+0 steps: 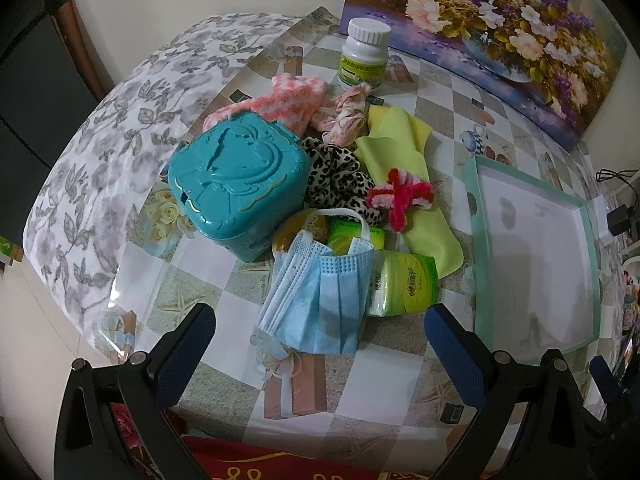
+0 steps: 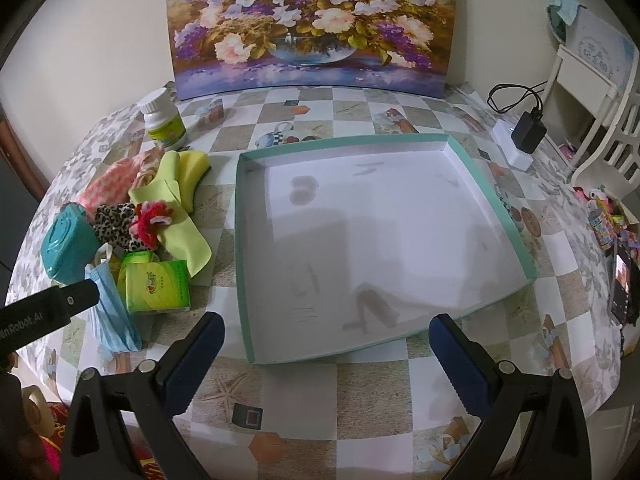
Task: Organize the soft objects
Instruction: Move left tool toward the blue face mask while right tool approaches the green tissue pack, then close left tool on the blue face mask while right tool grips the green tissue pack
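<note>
Both hand-held grippers, left (image 1: pixel 320 344) and right (image 2: pixel 326 350), hang released over the surface; soft items heap beside the empty tray (image 2: pixel 490 184), so grabbing the mask (image 1: pixel 320 300) could drag neighbours.

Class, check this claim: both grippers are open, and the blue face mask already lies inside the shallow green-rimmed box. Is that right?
Not quite. Both the left gripper and right gripper are open, but the blue face mask lies on the table left of the green-rimmed box, not inside it. The right wrist view shows this.
</note>
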Demonstrator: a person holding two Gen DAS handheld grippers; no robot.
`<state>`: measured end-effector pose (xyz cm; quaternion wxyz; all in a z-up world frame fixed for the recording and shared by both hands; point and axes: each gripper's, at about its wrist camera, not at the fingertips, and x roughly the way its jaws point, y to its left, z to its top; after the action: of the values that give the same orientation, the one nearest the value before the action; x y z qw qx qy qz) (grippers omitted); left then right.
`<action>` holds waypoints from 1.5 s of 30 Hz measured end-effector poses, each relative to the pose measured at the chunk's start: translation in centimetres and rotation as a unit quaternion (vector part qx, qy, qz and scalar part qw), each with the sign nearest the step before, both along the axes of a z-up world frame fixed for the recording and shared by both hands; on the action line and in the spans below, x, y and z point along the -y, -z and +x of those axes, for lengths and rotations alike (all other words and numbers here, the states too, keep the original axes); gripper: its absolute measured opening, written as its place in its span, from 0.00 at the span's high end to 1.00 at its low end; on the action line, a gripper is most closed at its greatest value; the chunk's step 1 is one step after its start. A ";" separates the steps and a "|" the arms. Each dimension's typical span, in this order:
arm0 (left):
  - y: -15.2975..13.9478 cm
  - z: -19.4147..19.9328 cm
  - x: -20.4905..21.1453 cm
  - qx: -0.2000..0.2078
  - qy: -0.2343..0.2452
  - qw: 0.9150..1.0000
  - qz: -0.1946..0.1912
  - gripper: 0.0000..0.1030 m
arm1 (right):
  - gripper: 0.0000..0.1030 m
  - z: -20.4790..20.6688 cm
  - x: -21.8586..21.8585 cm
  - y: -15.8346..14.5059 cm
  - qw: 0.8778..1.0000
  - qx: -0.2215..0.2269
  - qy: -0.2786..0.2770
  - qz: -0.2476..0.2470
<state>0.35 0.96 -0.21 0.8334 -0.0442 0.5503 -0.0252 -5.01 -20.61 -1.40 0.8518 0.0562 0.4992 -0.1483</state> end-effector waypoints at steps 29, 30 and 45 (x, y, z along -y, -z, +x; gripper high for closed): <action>3.2 2.3 -3.3 -0.053 -0.076 0.995 -0.031 0.00 | 0.00 4.2 -5.3 2.4 0.989 0.000 -0.105 0.105; 3.4 2.4 -3.1 -0.059 -0.072 0.995 -0.032 0.00 | 0.00 4.5 -5.5 2.7 0.988 -0.002 -0.109 0.107; 6.2 5.1 -2.9 -0.103 -0.076 0.991 -0.034 0.00 | 0.16 7.5 -8.4 6.0 0.973 -0.037 -0.170 0.150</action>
<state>5.46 3.85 -6.43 0.7696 -0.1161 0.6274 0.0242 2.52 -12.17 -7.38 0.8276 0.0919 0.5490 0.0728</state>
